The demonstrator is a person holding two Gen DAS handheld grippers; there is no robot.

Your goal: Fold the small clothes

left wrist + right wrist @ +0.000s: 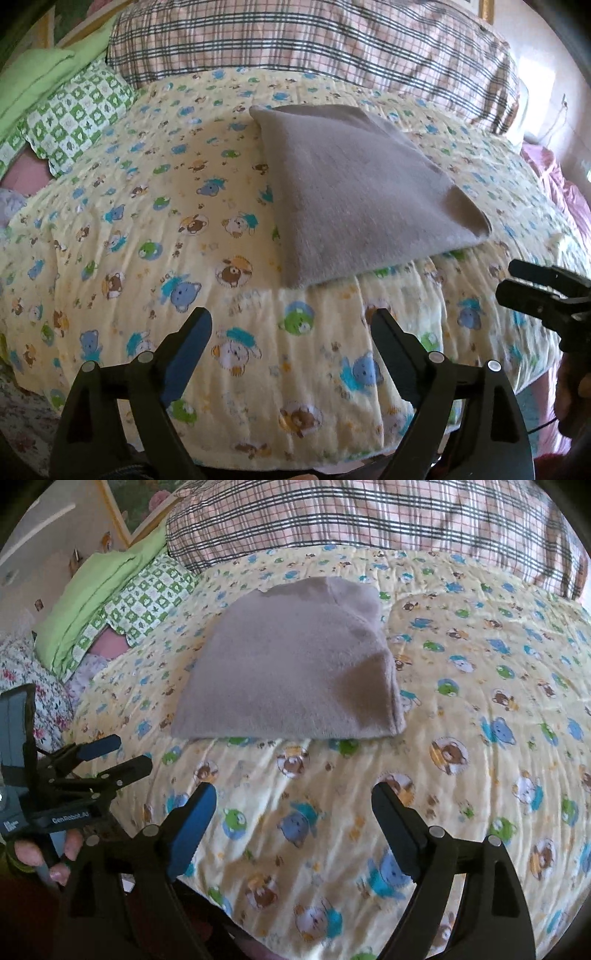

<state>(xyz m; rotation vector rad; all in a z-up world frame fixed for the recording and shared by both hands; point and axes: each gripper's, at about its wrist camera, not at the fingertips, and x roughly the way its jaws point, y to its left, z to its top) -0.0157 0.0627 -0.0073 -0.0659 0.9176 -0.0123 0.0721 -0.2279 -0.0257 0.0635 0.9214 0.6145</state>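
A grey fleecy garment lies folded into a flat wedge on the yellow bear-print quilt. In the right wrist view the same garment sits ahead of the fingers, one corner turned over. My left gripper stands open over bare quilt, short of the garment's near edge, nothing between its fingers. My right gripper is open too, empty, just below the garment. Each gripper shows in the other's view: the right gripper at the right edge, the left gripper at the left, held by a hand.
A plaid pillow runs along the back of the bed. A green checked pillow and a plain green one lie at the left. Pink bedding shows at the right. The quilt's near edge drops off below the grippers.
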